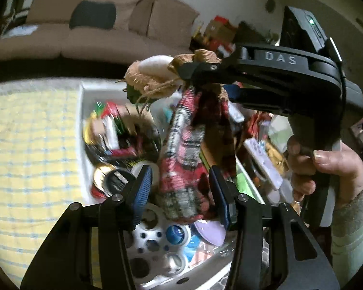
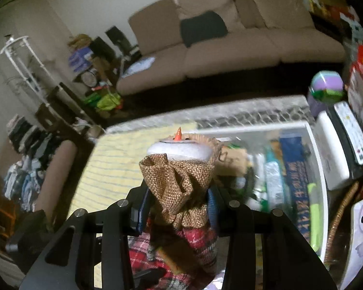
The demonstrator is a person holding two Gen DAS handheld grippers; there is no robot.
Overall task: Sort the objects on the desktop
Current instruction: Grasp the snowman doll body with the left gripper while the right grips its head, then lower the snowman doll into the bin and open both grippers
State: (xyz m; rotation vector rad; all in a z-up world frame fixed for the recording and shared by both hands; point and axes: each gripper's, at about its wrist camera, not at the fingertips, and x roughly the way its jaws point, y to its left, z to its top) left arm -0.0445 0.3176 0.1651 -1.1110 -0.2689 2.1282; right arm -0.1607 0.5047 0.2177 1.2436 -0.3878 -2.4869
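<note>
Snowman doll [image 1: 188,145], hung upright over the white bin [image 1: 83,130], is clamped at its burlap neck by the right gripper [image 2: 179,205]; its lower body lies between the parted, non-gripping left gripper [image 1: 181,188].

both wrist views close on doll [image 1: 188,149], facing sofa [image 2: 230,48]; share bin [image 1: 82,120].
</note>
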